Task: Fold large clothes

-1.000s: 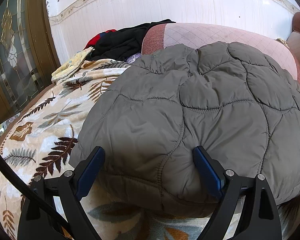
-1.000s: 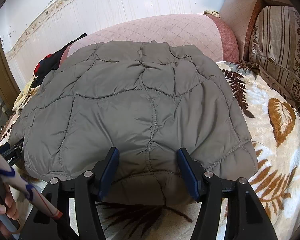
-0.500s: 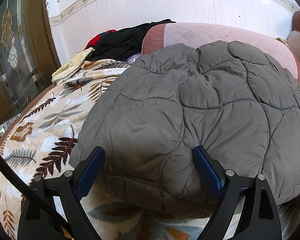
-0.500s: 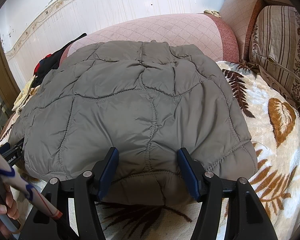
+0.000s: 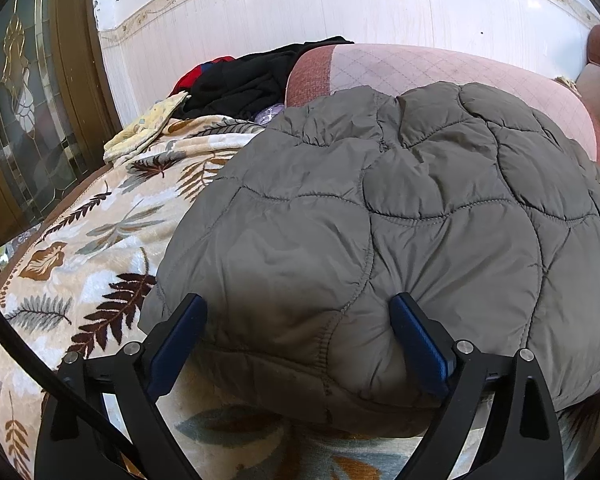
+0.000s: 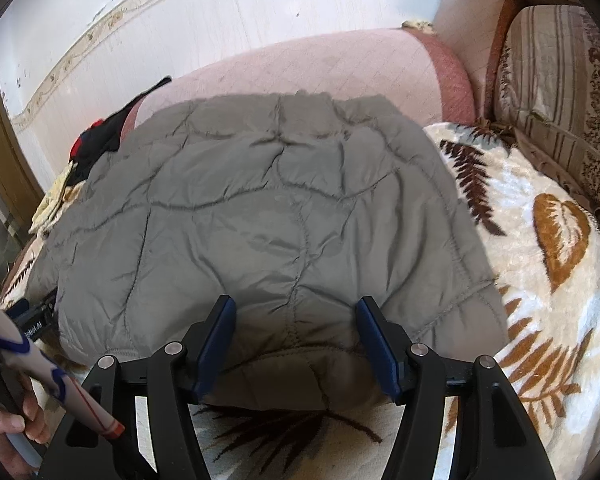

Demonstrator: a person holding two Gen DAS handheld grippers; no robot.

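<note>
jacket hem bracketed by both grippers, no clamp seen

grey quilted jacket point(image 5: 420, 220) lies flat on the leaf-print blanket point(image 5: 100, 240), long axis toward 12 o'clock. left hand-held gripper point(image 5: 298, 332) and right hand-held gripper point(image 6: 296, 328) both stand apart, straddling the near hem. pink sofa back point(image 6: 300, 64) and white wall behind.

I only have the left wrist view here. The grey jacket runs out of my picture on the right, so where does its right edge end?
Observer: The jacket ends with its right edge on the leaf blanket, with bare blanket beyond it.
Operator: What's past that blanket?
Observer: A striped cushion stands at the blanket's right side.
Operator: And the right tongs?
Observer: The right tongs straddle the near hem, wide apart. I cannot tell whether they pinch it.
</note>
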